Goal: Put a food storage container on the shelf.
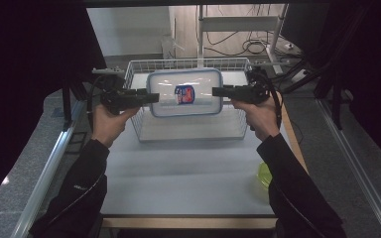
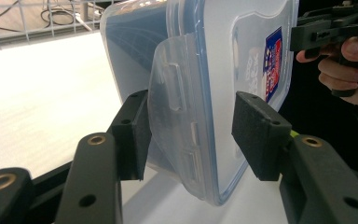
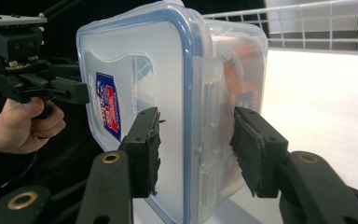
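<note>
Presently, my left gripper (image 1: 154, 96) and right gripper (image 1: 217, 91) each clamp one short end of the lidded plastic box (image 1: 185, 92), held above the wire basket (image 1: 188, 130); lifting appears done, while setting it down remains outstanding.

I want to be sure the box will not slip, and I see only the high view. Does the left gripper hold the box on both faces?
Observer: Yes. In the left gripper view, the left gripper clamps the end of the box between its top face and its underside.
Operator: And the other end?
Observer: The same. The right gripper clamps top and underside there.
Operator: Is the box empty?
Observer: No. The right gripper view shows something orange inside. I cannot tell what it is.
</note>
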Available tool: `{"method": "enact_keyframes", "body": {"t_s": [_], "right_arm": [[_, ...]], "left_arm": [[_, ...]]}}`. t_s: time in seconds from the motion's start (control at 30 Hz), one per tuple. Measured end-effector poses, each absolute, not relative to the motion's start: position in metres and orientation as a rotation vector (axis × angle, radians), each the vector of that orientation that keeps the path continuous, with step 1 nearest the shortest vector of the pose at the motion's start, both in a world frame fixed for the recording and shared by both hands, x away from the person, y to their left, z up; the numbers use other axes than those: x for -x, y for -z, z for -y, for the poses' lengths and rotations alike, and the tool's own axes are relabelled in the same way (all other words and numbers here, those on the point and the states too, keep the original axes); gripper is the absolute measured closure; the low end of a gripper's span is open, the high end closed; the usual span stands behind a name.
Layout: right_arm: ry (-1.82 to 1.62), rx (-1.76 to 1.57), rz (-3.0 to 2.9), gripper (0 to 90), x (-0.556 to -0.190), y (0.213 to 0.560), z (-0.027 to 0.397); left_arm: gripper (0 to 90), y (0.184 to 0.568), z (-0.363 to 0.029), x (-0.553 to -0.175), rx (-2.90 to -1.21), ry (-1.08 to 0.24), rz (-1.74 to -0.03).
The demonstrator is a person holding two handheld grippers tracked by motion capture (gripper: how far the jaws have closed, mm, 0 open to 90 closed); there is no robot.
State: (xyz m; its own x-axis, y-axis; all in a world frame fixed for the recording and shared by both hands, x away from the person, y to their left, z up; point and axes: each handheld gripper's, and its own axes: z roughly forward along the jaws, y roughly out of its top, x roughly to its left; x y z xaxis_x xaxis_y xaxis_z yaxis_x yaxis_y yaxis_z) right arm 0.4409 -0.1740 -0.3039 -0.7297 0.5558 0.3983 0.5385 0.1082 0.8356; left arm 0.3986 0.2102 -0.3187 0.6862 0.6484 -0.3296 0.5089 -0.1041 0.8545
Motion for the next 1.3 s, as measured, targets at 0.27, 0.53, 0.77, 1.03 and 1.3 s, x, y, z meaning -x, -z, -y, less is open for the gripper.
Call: {"method": "enact_keyframes", "body": {"t_s": [0.27, 0.53, 0.77, 1.03, 1.3], "right_arm": [[-1.764, -1.185, -2.300, 52.2, -0.461, 0.297, 0.173], [-1.767, -1.219, -2.285, 52.1, -0.478, 0.292, 0.173], [-1.775, -1.269, -2.279, 52.0, -0.492, 0.296, 0.175], [-1.776, -1.336, -2.284, 51.6, -0.501, 0.302, 0.177], [-1.808, -1.346, -2.254, 50.6, -0.505, 0.305, 0.178]], "left_arm": [[48.2, 0.310, -0.212, -0.421, -1.754, -0.145, -0.928], [48.2, 0.305, -0.211, -0.443, -1.755, -0.123, -0.934], [48.1, 0.307, -0.210, -0.457, -1.749, -0.099, -0.957], [47.7, 0.314, -0.209, -0.464, -1.738, -0.087, -0.955], [43.7, 0.318, -0.206, -0.463, -1.751, -0.160, -0.917]]}}
